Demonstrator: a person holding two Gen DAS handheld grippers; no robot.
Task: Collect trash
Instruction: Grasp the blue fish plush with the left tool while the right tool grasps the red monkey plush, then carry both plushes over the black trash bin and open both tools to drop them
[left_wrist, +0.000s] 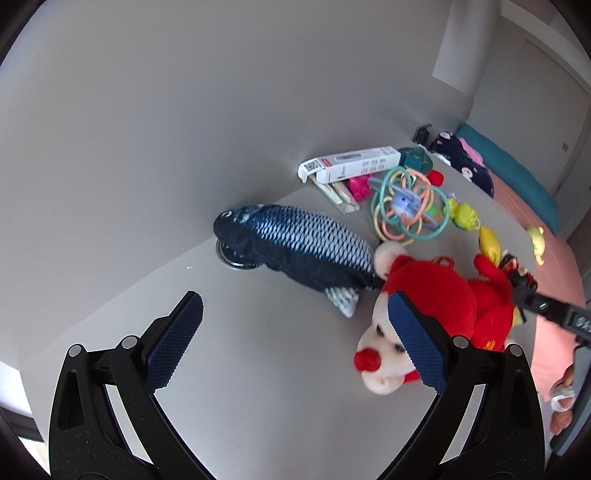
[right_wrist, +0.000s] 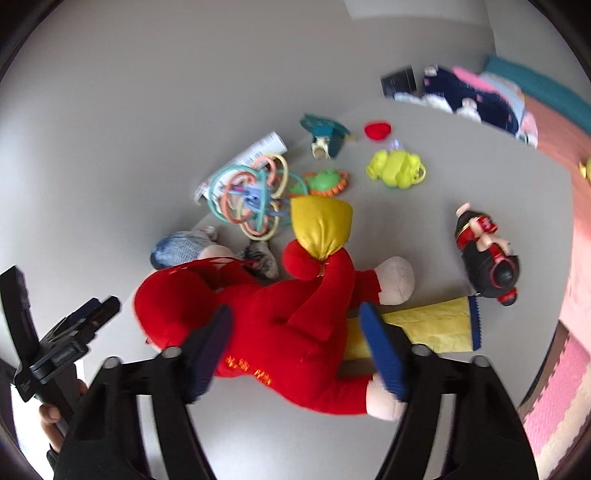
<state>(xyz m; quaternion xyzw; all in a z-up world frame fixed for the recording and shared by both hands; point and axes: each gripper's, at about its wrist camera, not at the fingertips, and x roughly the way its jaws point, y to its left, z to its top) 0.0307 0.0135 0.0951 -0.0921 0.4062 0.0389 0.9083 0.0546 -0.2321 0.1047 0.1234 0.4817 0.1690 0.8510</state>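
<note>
Blue-padded fingers of my right gripper (right_wrist: 295, 347) are spread wide and hold nothing, hovering over the red plush doll (right_wrist: 280, 325) that fills the space between them. From its right finger toward 2 o'clock lies the yellow wrapper (right_wrist: 436, 325), flat on the grey table (right_wrist: 480, 192) and partly tucked under the doll; I judge that to be the trash here. To take it well, I'd shift toward 3 o'clock, clear of the plush, and pinch the wrapper's free serrated end so the doll doesn't drag along. My left gripper (left_wrist: 291, 343) is also wide open and empty over bare table, the doll's face at its right finger, the fish toy (left_wrist: 295, 247) at 12 o'clock. Beyond, at 1 o'clock, a white carton (left_wrist: 351, 164) may be trash too
</note>
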